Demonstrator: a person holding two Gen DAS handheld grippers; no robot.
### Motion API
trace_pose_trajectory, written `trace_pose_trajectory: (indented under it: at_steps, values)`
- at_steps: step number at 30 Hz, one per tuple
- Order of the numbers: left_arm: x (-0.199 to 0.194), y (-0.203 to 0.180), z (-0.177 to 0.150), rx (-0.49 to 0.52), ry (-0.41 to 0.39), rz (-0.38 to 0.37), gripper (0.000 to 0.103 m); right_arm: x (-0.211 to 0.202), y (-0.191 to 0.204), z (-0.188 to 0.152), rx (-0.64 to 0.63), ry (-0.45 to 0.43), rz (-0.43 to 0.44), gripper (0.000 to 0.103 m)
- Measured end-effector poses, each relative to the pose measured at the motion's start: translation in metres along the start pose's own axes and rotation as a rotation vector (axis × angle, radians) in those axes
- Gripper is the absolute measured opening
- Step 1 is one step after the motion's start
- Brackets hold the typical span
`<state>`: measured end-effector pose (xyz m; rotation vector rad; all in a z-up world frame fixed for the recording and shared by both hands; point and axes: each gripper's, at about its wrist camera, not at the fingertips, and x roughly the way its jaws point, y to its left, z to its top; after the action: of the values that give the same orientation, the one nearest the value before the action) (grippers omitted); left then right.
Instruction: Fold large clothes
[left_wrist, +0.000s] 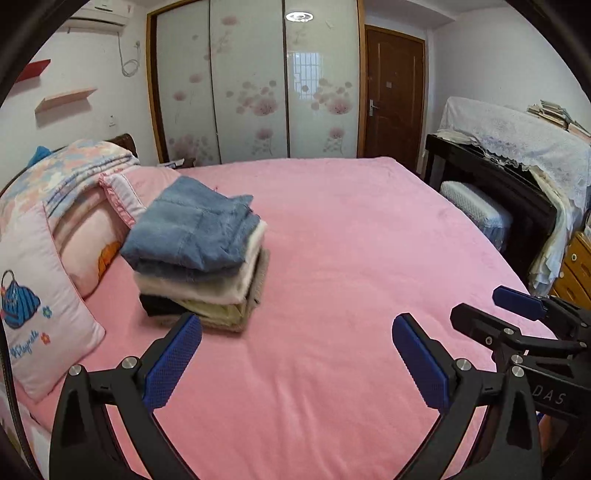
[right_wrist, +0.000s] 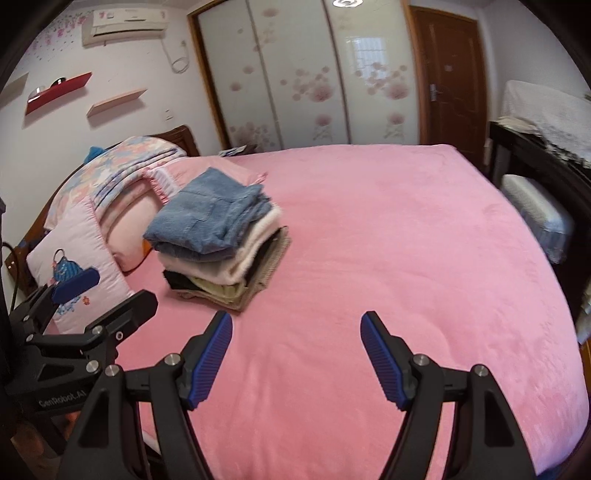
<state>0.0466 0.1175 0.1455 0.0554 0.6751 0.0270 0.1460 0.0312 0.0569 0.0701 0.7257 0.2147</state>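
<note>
A stack of folded clothes sits on the pink bed, left of centre, next to the pillows. The top piece is blue denim; white, cream, black and grey-brown pieces lie under it. The stack also shows in the right wrist view. My left gripper is open and empty, held above the bed in front of the stack. My right gripper is open and empty, to the right of the stack. Each gripper shows at the edge of the other's view.
Pillows and a folded floral quilt lie at the bed's left end. A dark piano under a lace cover and a padded stool stand right of the bed. A wardrobe and door are behind.
</note>
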Motion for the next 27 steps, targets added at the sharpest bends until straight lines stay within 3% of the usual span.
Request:
trace_pose_trajectory:
  at_steps: [2, 8, 15, 27]
  values:
    - [-0.006, -0.012, -0.009, 0.001, 0.005, 0.026, 0.103, -0.006, -0.004, -0.008, 0.006, -0.001, -0.032, 0.072]
    - [-0.026, -0.037, -0.033, -0.026, 0.003, 0.009, 0.103, -0.029, -0.021, -0.035, 0.026, -0.028, -0.09, 0.072]
    - [-0.044, -0.054, -0.053, -0.096, 0.008, -0.015, 0.102, -0.046, -0.04, -0.063, 0.075, -0.028, -0.106, 0.072]
    - [-0.066, -0.077, -0.077, -0.105, -0.014, -0.002, 0.103, -0.08, -0.049, -0.076, 0.0, -0.092, -0.184, 0.073]
